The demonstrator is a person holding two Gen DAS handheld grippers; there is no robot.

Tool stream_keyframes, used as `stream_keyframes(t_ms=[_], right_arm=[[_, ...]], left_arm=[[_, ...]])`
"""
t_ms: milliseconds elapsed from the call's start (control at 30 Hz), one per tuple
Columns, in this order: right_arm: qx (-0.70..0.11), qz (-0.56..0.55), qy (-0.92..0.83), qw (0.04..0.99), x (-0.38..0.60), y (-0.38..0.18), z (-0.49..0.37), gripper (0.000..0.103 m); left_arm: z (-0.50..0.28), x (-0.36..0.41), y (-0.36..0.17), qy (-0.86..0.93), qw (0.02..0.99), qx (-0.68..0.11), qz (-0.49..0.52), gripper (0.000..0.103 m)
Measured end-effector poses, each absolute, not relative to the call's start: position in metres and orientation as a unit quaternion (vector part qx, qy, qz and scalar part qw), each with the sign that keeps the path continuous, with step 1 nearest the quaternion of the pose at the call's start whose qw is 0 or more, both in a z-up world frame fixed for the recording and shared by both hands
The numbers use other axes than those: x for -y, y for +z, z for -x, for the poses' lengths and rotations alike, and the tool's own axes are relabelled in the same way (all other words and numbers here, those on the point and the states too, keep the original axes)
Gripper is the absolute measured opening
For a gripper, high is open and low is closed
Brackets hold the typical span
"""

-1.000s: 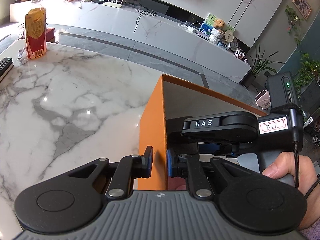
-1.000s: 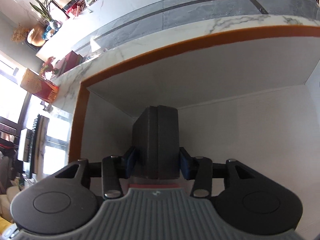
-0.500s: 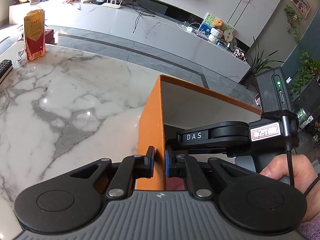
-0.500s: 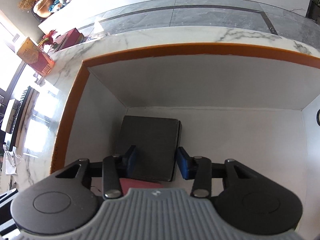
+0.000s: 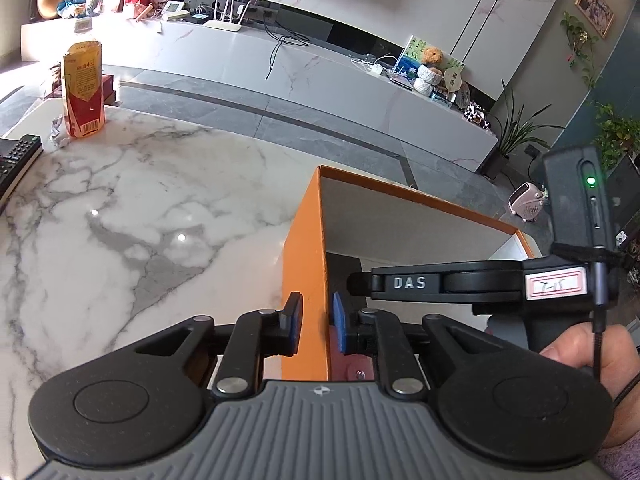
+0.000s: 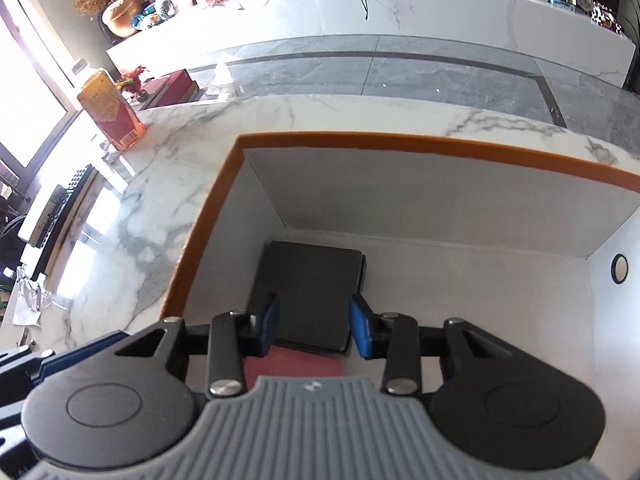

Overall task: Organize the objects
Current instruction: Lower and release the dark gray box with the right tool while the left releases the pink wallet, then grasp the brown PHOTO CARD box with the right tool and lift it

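An orange box [image 5: 304, 240] with a white inside stands on the marble table [image 5: 140, 220]. My left gripper [image 5: 317, 322] straddles its near left wall. Its jaws are opening, and the blue pads [image 5: 339, 328] stand just off the wall. In the right wrist view the box rim [image 6: 400, 142] frames a dark grey flat case [image 6: 312, 280] lying on the box floor. The case partly covers a pink item [image 6: 296, 366]. My right gripper [image 6: 314, 328] hangs open above the case, nothing between its fingers. Its black body [image 5: 460, 284] and a person's hand [image 5: 580, 344] show over the box.
A red and yellow drink carton [image 5: 82, 88] stands at the table's far left, with crumpled paper beside it. A black remote [image 5: 16, 160] lies at the left edge. Beyond the table are a grey floor and a long white bench.
The right gripper let go of the dark case, which went from upright to flat on the box floor, and then rose. The left pads, pressed on the box wall before, have spread slightly.
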State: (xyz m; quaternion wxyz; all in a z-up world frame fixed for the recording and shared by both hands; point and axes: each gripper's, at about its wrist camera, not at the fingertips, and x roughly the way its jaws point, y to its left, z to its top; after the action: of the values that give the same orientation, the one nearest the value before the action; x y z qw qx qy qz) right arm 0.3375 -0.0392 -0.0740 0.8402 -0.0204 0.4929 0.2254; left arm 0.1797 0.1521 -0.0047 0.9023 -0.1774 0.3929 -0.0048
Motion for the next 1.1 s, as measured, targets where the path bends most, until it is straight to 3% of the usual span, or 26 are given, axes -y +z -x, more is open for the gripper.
stream_keyframes(t_ms=[300,467,667,800,1100], right_arm=[[-0.458,-0.009,0.273,0.846,0.078,-0.031,-0.256,0.040],[-0.460,-0.013,0.295,0.837,0.097,-0.025,-0.203,0.040],[-0.485,0.010,0.353,0.800,0.094,-0.047,-0.139,0.038],[-0.505,0.038,0.354,0.786,0.090,-0.071,-0.115,0.031],[-0.499,0.113,0.383,0.769,0.064,-0.092,-0.095,0.033]], left_arm=[[-0.122,-0.147,0.015,-0.016,0.899,-0.413,0.142,0.020],[-0.095,-0.131,0.007,-0.026,0.883,-0.455,0.117,0.030],[-0.068,-0.131,-0.011,0.000,0.858,-0.504,0.095,0.030],[-0.052,-0.127,-0.015,0.010,0.853,-0.516,0.069,0.031],[-0.031,-0.123,-0.016,0.019,0.852,-0.522,0.046,0.031]])
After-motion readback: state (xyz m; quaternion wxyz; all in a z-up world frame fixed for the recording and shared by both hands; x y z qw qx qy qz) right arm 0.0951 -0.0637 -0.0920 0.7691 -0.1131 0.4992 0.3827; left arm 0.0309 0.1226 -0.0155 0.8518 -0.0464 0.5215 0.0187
